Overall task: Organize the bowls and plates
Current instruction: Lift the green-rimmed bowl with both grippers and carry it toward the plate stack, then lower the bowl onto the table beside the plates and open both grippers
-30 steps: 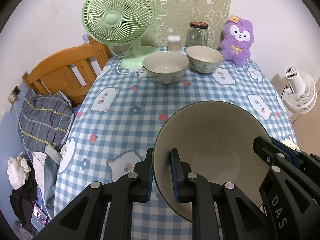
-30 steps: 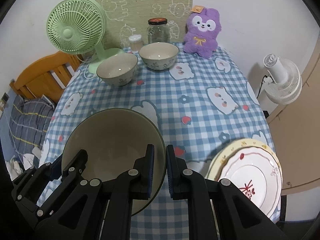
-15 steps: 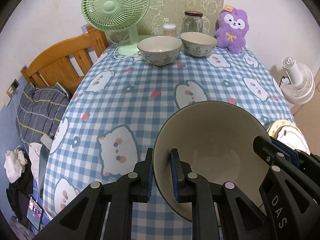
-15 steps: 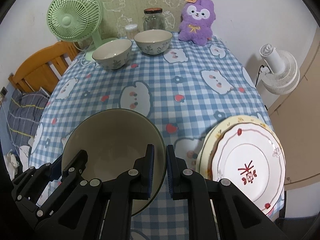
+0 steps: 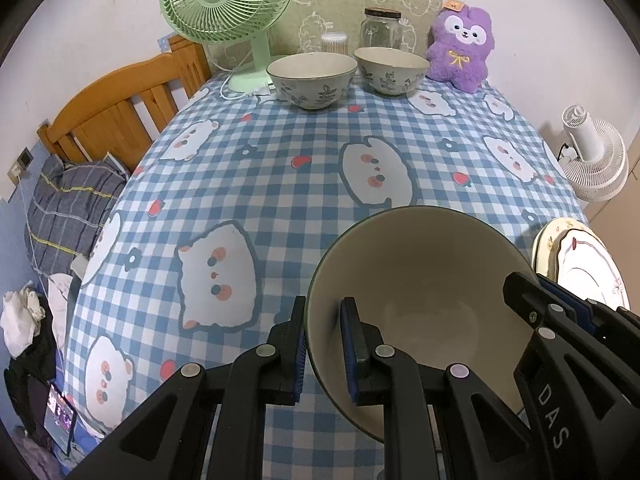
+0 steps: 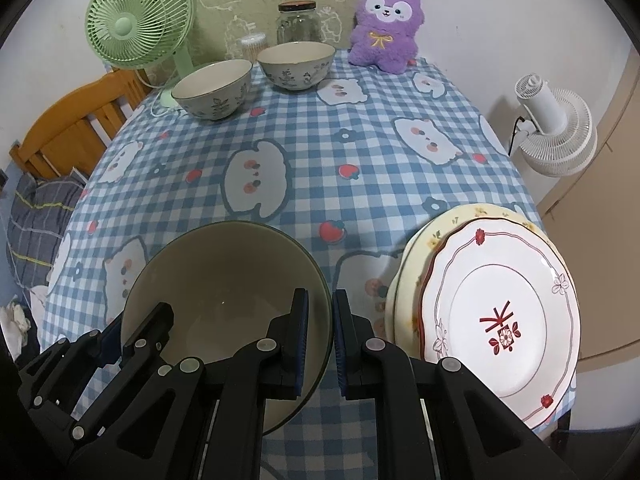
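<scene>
A large cream bowl with a dark rim (image 5: 420, 280) (image 6: 224, 276) hangs low over the near part of the checked tablecloth, carried between both grippers. My left gripper (image 5: 323, 308) is shut on its left rim, one pad inside and one outside. My right gripper (image 6: 320, 300) is shut on its right rim the same way. Two smaller leaf-patterned bowls (image 5: 312, 80) (image 5: 390, 70) stand side by side at the far end of the table. A white plate with red flowers (image 6: 500, 308) lies on a cream plate (image 6: 452, 220) at the near right, beside the held bowl.
At the far edge stand a green desk fan (image 5: 224, 4), a glass jar (image 5: 381, 28), a small swab container (image 5: 334, 42) and a purple plush toy (image 5: 462, 48). A wooden bed frame (image 5: 120, 108) lies left of the table, a white floor fan (image 6: 554, 128) right.
Both grippers have carried the large bowl lower and back toward the near edge. The far bowls look farther off, and the stacked plates have come fully into the right wrist view.
</scene>
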A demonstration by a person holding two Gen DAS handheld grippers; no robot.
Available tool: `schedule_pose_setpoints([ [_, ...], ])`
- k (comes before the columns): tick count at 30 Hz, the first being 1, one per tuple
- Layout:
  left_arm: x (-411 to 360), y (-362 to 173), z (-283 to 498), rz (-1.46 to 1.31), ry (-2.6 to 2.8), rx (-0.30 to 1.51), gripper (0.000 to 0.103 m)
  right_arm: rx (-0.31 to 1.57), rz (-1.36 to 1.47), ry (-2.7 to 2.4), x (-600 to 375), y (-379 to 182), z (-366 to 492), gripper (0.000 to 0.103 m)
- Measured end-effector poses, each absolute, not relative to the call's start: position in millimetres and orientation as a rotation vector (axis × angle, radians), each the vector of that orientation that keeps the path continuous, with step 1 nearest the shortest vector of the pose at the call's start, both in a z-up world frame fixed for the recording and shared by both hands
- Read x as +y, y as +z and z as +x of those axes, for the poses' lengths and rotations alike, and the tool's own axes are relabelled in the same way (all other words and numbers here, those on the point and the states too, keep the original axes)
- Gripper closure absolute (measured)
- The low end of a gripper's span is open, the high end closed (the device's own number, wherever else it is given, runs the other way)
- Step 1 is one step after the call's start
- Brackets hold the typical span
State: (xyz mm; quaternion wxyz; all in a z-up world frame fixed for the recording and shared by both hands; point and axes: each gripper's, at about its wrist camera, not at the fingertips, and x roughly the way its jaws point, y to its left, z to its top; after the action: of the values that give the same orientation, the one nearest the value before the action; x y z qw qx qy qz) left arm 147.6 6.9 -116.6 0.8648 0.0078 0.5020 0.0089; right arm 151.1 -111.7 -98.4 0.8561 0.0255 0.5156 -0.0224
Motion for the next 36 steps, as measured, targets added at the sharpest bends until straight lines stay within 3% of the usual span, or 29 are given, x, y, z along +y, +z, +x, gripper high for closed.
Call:
schedule_pose_setpoints([
  [14,1,-124,148,0.023,0.006,1.058,0.09,1.107,0.074,-0.057,-118,-106,148,0.088],
  [25,2,-127,144,-0.015,-0.023,1.112,0.065,1.138,0.054,-0.027,-116,-104,145,0.087],
  [28,1,-127,143,-0.018,-0.036,1.123,0.052,1.146,0.059,-0.003,-116,-103,145,0.074],
  [30,0,-126,142,-0.011,-0.039,1.122,0.044,1.136,0.059,-0.003,-117,-101,143,0.046],
  [32,-1,-123,140,-0.018,-0.052,1.121,0.034,1.12,0.074,0.001,-119,-97,141,0.036],
  [36,-1,-115,139,-0.012,-0.044,1.106,0.027,1.107,0.07,0.019,-120,-87,139,0.033],
])
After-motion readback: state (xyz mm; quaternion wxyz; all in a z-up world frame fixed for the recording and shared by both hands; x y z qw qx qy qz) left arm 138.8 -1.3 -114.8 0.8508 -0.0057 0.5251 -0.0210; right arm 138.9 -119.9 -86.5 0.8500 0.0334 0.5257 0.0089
